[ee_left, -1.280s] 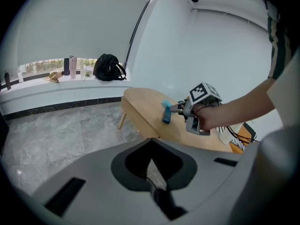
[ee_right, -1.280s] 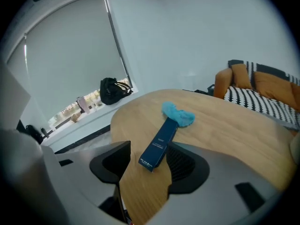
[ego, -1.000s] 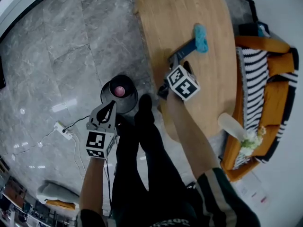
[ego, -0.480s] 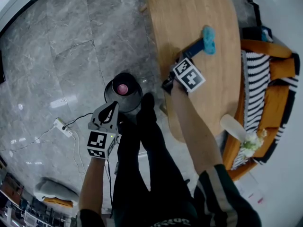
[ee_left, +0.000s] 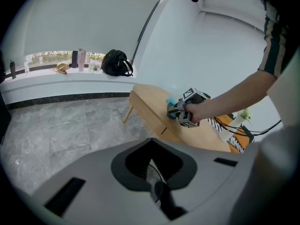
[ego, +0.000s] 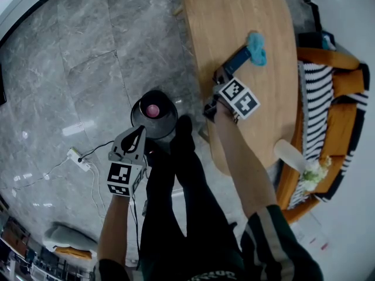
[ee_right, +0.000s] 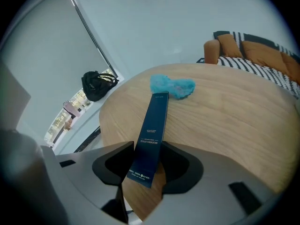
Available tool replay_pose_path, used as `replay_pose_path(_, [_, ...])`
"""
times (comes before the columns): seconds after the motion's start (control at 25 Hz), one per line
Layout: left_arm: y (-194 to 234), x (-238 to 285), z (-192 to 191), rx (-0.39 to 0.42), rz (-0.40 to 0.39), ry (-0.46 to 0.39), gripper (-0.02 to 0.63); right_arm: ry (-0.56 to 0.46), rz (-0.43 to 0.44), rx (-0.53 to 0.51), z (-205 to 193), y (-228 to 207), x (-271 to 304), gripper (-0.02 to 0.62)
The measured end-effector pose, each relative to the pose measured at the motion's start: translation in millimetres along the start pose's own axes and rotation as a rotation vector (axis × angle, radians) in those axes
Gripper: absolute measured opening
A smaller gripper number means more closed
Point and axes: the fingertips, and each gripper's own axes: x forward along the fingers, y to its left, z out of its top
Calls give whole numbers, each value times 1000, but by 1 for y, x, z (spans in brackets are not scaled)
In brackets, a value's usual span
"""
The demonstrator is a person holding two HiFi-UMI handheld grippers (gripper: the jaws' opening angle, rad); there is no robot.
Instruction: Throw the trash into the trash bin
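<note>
Right fingers: the right gripper (ee_right: pixel 148 143) points steeply down at the table, its jaws fairly wide and closing. They sit either side of the near end of the blue box (ee_right: pixel 156 108), and I cannot see a firm pinch yet.
Why that end: the box is long and narrow and lies pointing away, so taking it across its short width at the near end looks like the easiest reach.
Blue box: lies flat on the wooden table (ee_right: pixel 229 125), with its near end just past the table's near edge.
Blue fluff: a small turquoise tuft (ee_right: pixel 172 86) sits at the box's far end, touching or just beside it. It is probably trash too and is not being handled.
Left fingers: the left gripper (ego: pixel 138 134) has its jaws together with nothing between them. It hangs low at the left, off the table, probably waiting.
Trash bin: a round black trash bin (ego: pixel 138 120) stands on the grey floor left of the table, just beyond the left gripper. Something pink (ego: pixel 152 110) already lies inside it.
Step in hand: picking up the box, with the carry left to the bin to follow.
</note>
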Motion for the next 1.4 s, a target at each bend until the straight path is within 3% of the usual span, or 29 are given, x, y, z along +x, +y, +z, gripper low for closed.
replay_pose_path(0.72, [4, -44, -27, -16, 45, -40, 0, 36, 160, -131, -64, 48, -48, 172])
replay_pose_path(1.4, [30, -95, -73, -106, 138, -75, 0, 161, 331, -528, -202, 103, -96, 172])
